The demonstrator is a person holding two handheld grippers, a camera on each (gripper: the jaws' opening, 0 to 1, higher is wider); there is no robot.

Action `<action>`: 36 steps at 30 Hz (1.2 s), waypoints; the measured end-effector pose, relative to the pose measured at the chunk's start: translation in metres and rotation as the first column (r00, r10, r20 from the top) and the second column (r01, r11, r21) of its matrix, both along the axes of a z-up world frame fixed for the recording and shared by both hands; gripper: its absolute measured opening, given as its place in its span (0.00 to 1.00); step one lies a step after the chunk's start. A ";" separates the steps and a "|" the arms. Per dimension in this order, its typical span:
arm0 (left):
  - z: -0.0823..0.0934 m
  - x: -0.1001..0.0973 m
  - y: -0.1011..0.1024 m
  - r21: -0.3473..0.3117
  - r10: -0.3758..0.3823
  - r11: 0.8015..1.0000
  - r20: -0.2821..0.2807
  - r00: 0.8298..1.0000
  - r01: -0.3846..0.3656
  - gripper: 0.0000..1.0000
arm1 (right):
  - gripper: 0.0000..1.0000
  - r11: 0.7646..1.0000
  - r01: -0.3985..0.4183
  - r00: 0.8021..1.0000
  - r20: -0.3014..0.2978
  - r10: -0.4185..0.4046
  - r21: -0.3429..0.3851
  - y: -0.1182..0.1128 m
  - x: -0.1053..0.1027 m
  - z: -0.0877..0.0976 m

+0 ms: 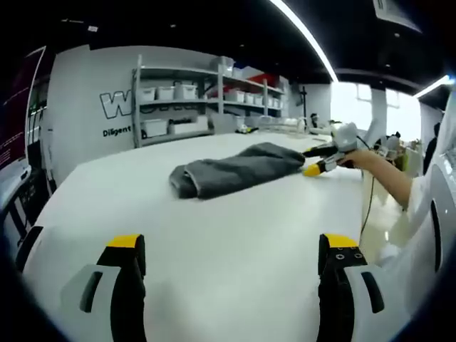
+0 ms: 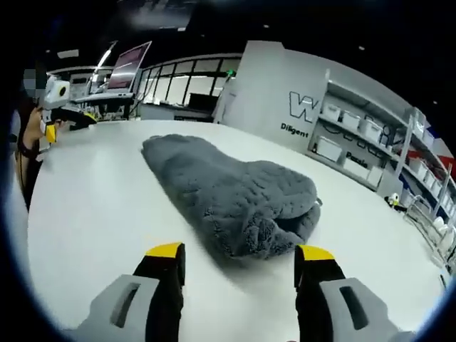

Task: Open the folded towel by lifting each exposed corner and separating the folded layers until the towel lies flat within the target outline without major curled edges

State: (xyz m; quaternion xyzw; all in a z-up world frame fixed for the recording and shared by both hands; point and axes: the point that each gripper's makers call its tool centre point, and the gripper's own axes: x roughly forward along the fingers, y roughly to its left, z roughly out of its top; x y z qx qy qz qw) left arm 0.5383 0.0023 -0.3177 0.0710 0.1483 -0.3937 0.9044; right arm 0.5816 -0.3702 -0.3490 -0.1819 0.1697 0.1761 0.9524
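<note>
A grey fluffy towel (image 1: 239,169) lies folded in a long bundle on the white table (image 1: 214,263). In the left gripper view my left gripper (image 1: 231,246) stands open well short of it, over bare tabletop. The right gripper (image 1: 313,161), held by a hand, is at the towel's right end with its yellow-tipped jaws apart. In the right gripper view the towel (image 2: 228,189) lies just ahead of my open right gripper (image 2: 239,255), its folded end with a dark opening between the layers close to the jaw tips. The left gripper (image 2: 60,114) appears far off at the left.
Metal shelves with white bins (image 1: 178,92) stand behind the table against a wall with lettering. The shelves (image 2: 356,135) are also at the right in the right gripper view. A person's sleeve (image 1: 427,235) is at the right. A monitor (image 2: 128,68) stands at the back.
</note>
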 end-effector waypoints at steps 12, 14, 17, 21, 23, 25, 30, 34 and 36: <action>-0.001 -0.001 0.001 0.005 0.010 1.000 -0.014 1.000 -0.009 0.99 | 0.23 0.998 -0.012 0.999 0.031 0.014 -0.055 -0.004 0.008 0.003; -0.001 -0.002 0.001 0.008 0.011 1.000 -0.016 1.000 -0.011 0.99 | 0.17 0.998 -0.012 0.999 0.039 0.014 -0.059 -0.004 0.009 0.004; 0.000 -0.004 0.000 0.019 0.019 1.000 -0.023 1.000 -0.019 0.99 | 0.13 0.999 -0.025 0.998 0.063 0.028 -0.046 0.002 0.008 0.010; 0.001 -0.009 -0.001 0.029 0.029 0.999 -0.029 0.999 -0.028 0.99 | 0.09 0.996 -0.046 0.997 0.065 0.051 -0.079 0.010 -0.001 0.008; 0.002 -0.010 -0.001 0.034 0.034 0.999 -0.030 0.999 -0.033 0.99 | 0.08 0.995 -0.050 0.996 0.070 0.056 -0.083 0.016 -0.008 0.008; 0.002 -0.012 -0.003 0.041 0.036 0.999 -0.032 0.999 -0.034 0.99 | 0.07 0.996 -0.060 0.995 0.075 0.065 -0.063 0.023 -0.015 0.008; 0.003 -0.015 -0.008 0.052 0.033 0.998 -0.043 0.999 -0.031 0.99 | 0.07 0.993 -0.106 0.991 0.078 0.110 -0.055 0.051 -0.040 0.008; 0.005 -0.017 -0.011 0.066 0.029 0.998 -0.044 0.999 -0.026 0.99 | 0.07 0.979 -0.201 0.975 0.090 0.203 -0.031 0.091 -0.060 0.009; 0.007 -0.018 -0.012 0.069 0.027 0.997 -0.043 0.999 -0.024 0.98 | 0.07 0.968 -0.249 0.964 0.097 0.249 -0.016 0.112 -0.068 0.010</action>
